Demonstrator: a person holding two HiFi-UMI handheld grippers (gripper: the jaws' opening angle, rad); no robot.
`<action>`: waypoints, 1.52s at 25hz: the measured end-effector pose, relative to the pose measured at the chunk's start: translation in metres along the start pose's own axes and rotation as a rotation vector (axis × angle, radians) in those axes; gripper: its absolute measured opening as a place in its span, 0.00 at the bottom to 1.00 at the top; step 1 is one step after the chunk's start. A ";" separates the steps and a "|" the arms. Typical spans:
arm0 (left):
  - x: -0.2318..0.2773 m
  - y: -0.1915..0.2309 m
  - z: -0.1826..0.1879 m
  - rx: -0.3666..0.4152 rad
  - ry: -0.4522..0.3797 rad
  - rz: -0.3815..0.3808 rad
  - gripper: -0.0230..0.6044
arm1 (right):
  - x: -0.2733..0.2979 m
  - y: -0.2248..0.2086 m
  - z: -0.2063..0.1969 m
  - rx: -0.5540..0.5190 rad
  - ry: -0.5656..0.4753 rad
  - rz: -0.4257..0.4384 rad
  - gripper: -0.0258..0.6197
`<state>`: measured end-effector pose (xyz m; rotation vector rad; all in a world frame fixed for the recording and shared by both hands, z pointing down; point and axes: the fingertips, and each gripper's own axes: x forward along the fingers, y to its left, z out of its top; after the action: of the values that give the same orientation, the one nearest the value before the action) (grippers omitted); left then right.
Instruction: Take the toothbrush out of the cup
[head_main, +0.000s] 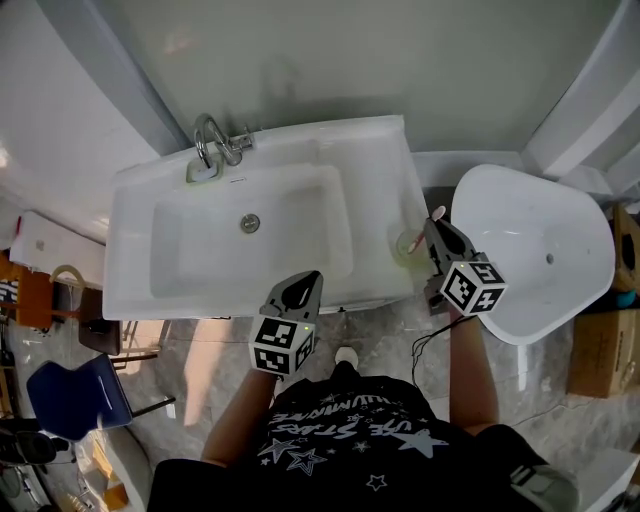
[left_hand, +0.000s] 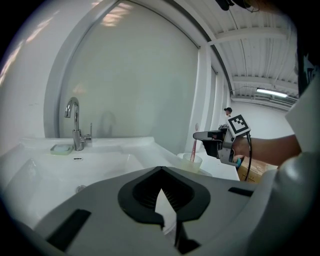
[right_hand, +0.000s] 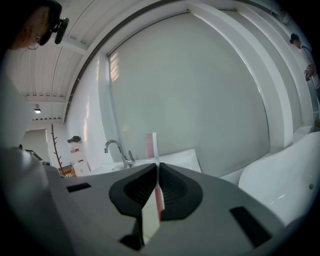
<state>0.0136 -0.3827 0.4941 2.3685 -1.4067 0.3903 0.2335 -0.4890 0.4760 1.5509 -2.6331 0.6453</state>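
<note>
Left tongs (head_main: 303, 285) are clenched on nothing, hanging just in front of the sink (head_main: 125, 250). Right tongs (head_main: 434, 228) are clamped on the pink toothbrush (left_hand: 193, 146), which stands upright with its bottom end down in the clear cup (left_hand: 192, 162) on the sink's right corner. Faucet (head_main: 212, 140) is way at the back.

The head view looks steeply down from high above the sink (head_main: 180, 250), left hand-held gripper (head_main: 305, 280) and right hand-held gripper (head_main: 432, 225). The left gripper view sits low at the sink's front, facing the tap (left_hand: 75, 125) and wall. The right gripper view faces that wall nearly level. All three share the tap.
</note>
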 end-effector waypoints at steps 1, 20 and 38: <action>-0.004 0.000 0.002 0.000 -0.009 0.000 0.06 | -0.002 0.003 0.004 -0.008 -0.008 -0.001 0.08; -0.106 0.004 -0.009 0.003 -0.071 -0.024 0.06 | -0.069 0.091 0.033 -0.080 -0.123 -0.011 0.08; -0.225 0.004 -0.055 -0.005 -0.110 -0.028 0.06 | -0.132 0.209 -0.046 -0.054 -0.075 0.032 0.08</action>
<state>-0.0985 -0.1841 0.4517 2.4362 -1.4180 0.2514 0.1160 -0.2749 0.4185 1.5508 -2.7100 0.5228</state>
